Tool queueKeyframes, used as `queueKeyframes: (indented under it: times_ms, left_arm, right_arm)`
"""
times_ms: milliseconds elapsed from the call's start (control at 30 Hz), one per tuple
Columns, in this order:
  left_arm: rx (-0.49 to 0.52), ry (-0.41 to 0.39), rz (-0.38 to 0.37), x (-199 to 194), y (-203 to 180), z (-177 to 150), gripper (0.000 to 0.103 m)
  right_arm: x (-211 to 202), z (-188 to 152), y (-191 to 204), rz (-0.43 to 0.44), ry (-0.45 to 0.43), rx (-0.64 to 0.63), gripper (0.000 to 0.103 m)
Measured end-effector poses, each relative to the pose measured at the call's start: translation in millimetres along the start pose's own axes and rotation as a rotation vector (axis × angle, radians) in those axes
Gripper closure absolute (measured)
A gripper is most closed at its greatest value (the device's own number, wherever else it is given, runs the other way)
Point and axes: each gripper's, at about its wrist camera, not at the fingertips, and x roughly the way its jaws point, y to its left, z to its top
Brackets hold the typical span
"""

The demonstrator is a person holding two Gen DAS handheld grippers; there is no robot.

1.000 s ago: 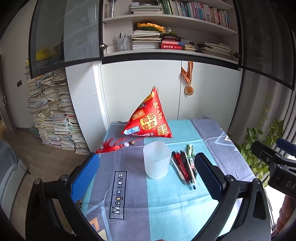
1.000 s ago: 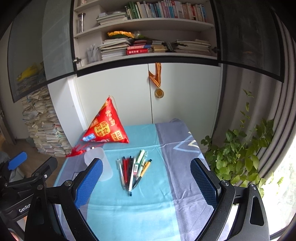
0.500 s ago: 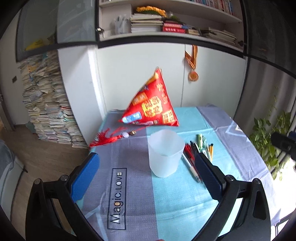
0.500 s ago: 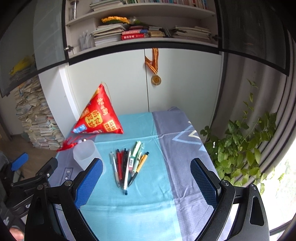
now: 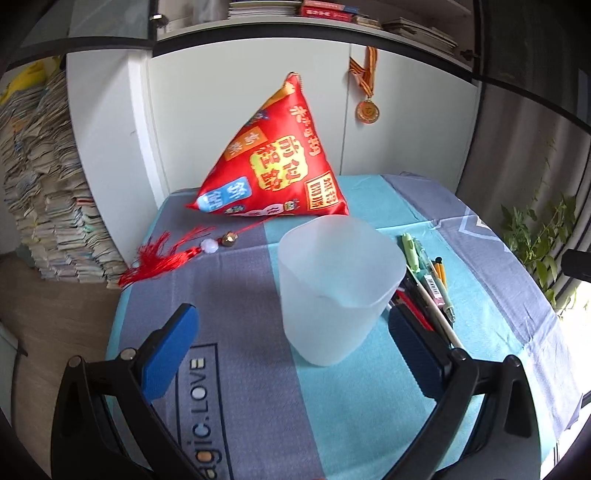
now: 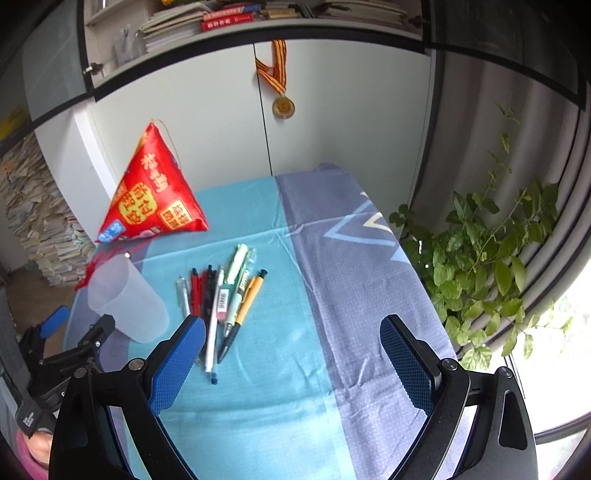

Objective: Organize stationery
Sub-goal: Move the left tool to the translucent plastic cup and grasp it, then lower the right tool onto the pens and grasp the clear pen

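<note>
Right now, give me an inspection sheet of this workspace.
Surface: table under a teal-and-grey cloth.
Job's things: translucent cup upright, nothing seen inside; pens loose in a bunch beside it.
Clutter: red pyramid cushion; red tassel.
Tongs: left tongs open, flanking the cup; right tongs open, over the cloth near the pens.
Cables: nothing seen.
Surroundings: white cabinet with a medal, bookshelves, paper stacks, plant.

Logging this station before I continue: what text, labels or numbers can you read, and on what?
"gic.LOVE", partly hidden: tablecloth.
"GenRo", cut off: left gripper.
Chinese characters: red pouch, not transcribed with confidence.
Barcode label on pen: too small.
Book spines: blurred.
</note>
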Motion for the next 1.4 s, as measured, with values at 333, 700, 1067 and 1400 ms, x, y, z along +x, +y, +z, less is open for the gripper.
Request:
queueKeyframes:
  times_ms: [333,700,1067,1400]
  left_arm:
    - [0.05,0.018,0.039,24,-24,11,0.001]
    - [0.092,0.048,0.205,42,-40,14,0.02]
    - [0.114,0.013,0.061,12,-19,1,0.025]
    - [0.172,-0.059,0.005,-7,-5,-11,0.025]
  right_arm:
    - [34,6,-11,-0.008,0.067,0.036,0.007]
    - [66,7,-2,0.013,0.131,0.003,0.007]
    - [82,7,8,0.076,0.203,-0.021,0.058]
    - [91,25,51,0.158,0.218,-0.09,0.062]
